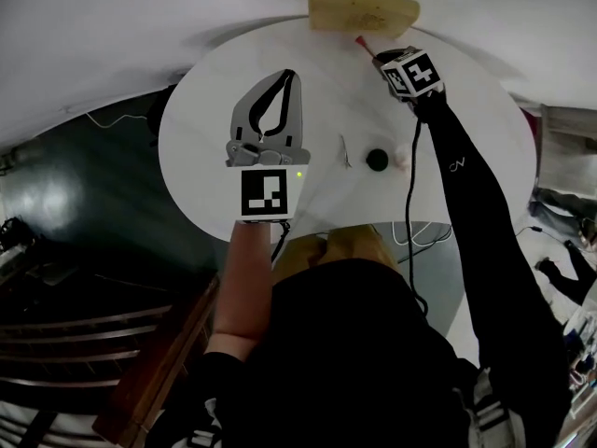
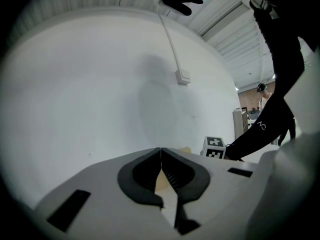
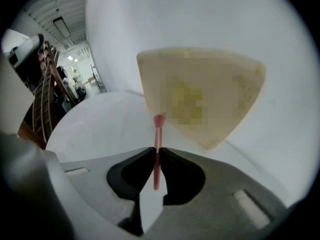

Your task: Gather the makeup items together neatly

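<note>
My right gripper [image 1: 381, 58] reaches to the far rim of the round white table [image 1: 215, 110]. In the right gripper view it [image 3: 156, 150] is shut on a thin pink makeup stick [image 3: 158, 133], whose thicker tip points at a beige wedge-shaped pouch [image 3: 200, 94]. From the head view, that stick [image 1: 363, 44] juts out just below the pouch [image 1: 364, 8]. My left gripper [image 1: 292, 75] hovers over the table's middle, its jaws shut with nothing between them [image 2: 160, 150]. A round black compact [image 1: 377, 160], a small pale pink item [image 1: 401, 160] and a thin metal tool [image 1: 345, 152] lie near the front.
A black cable [image 1: 409, 189] runs from the right gripper over the table's front edge. Dark floor [image 1: 84, 213] and a wooden piece [image 1: 159, 362] lie to the left. A white wall [image 2: 90, 84] with a hanging cord [image 2: 172, 49] fills the left gripper view.
</note>
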